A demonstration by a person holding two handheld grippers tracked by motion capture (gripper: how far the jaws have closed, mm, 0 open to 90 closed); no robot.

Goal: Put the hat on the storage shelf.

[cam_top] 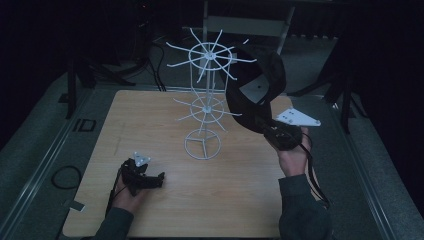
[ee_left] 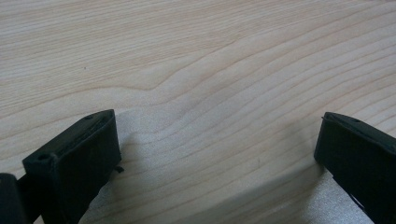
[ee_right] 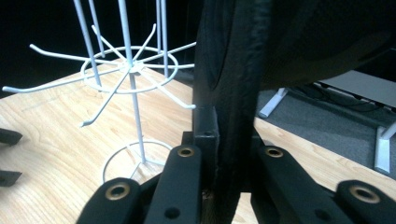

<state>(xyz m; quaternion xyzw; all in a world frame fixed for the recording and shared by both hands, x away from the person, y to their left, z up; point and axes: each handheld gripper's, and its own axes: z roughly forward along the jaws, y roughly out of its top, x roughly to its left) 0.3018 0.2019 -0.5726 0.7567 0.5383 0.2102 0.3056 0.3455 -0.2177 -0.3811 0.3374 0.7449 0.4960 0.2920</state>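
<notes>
— So, what's at the near left?
— The left claw (cam_top: pixel 161 179) rests low over the table (cam_top: pixel 240 200), jaws wide apart with bare wood between them.
— And in the middle?
— A white wire rack (cam_top: pixel 206 107) stands upright.
— On the right?
— The right claw (cam_top: pixel 260 122) is clamped on a black cap (cam_top: pixel 265 75), held up beside the rack's top tier.

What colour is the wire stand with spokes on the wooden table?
The wire stand is white; it shows best in the high view.
</notes>
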